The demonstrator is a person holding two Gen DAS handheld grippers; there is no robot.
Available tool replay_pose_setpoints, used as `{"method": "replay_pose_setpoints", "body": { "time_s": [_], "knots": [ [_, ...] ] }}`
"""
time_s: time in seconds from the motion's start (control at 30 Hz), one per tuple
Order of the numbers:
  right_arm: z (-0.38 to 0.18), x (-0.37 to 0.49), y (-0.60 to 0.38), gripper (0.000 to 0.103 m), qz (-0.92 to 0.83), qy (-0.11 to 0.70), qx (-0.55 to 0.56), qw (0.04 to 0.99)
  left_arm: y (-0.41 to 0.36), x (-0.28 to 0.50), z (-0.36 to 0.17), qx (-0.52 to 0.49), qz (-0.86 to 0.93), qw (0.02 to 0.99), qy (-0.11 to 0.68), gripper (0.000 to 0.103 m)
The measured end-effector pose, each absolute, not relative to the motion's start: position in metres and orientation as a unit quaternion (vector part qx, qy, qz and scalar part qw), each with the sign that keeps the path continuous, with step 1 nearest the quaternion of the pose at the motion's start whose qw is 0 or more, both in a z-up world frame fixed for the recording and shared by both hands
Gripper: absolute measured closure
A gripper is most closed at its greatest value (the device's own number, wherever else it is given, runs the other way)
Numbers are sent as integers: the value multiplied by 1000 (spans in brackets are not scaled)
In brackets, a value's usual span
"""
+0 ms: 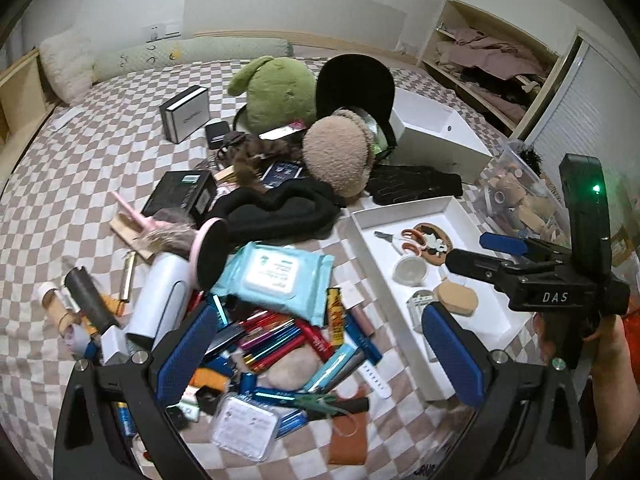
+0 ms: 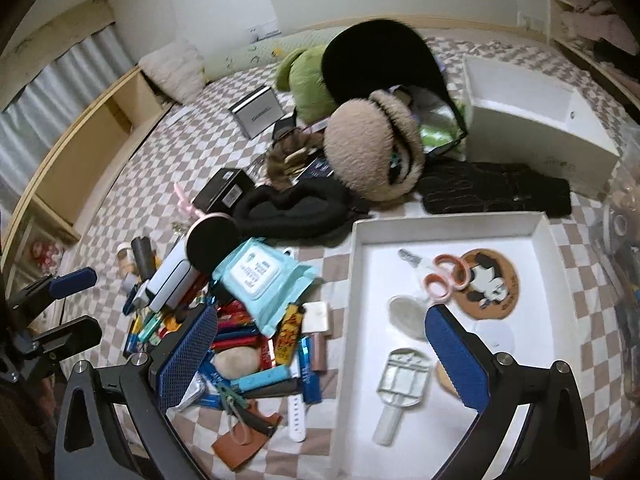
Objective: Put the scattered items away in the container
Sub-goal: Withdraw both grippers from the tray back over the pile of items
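Matt white cardboard tray (image 2: 554,264); checkered cloth bedsheet (image 1: 80,184); fluffy beige earmuffs (image 2: 372,152); glossy light-blue plastic wipes pack (image 1: 276,276); knitted black gloves (image 2: 496,192).

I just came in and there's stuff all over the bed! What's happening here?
A person is tidying up with a gripper in each hand. Both the left gripper and the right gripper are open and holding nothing right now. A white tray on the checkered bed already holds small scissors, a round cartoon coaster and a few other bits. Beside it, a big pile is still waiting, with a blue wipes pack, pens and a white watch strap.
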State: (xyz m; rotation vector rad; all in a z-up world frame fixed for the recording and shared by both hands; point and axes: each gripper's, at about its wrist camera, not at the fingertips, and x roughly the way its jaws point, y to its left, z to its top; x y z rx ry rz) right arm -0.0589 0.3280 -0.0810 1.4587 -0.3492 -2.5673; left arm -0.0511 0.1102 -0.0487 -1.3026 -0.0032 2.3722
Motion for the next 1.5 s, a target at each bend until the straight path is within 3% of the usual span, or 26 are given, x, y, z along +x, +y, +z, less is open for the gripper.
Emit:
{"method": "replay_pose_setpoints", "body": {
  "time_s": [0.27,0.4,0.6,0.73,0.9,1.5],
  "knots": [
    [-101,-64,281,0,-835,-80,528,131,88,-37,-68,-487,847,214,22,2],
    [-115,-66,261,0,-821,-56,549,148,79,-31,-81,-504,835,218,35,10],
    [-133,-66,242,0,-805,-31,570,160,67,-28,-100,-525,823,215,41,12],
    [-144,-62,232,0,-797,-13,580,166,62,-27,-117,-545,810,213,42,24],
    [-155,-57,219,0,-784,3,594,181,56,-26,-139,-570,794,210,44,28],
    [-185,-65,214,0,-755,-1,634,169,74,-24,-218,-632,736,199,136,29]
  ]
}}
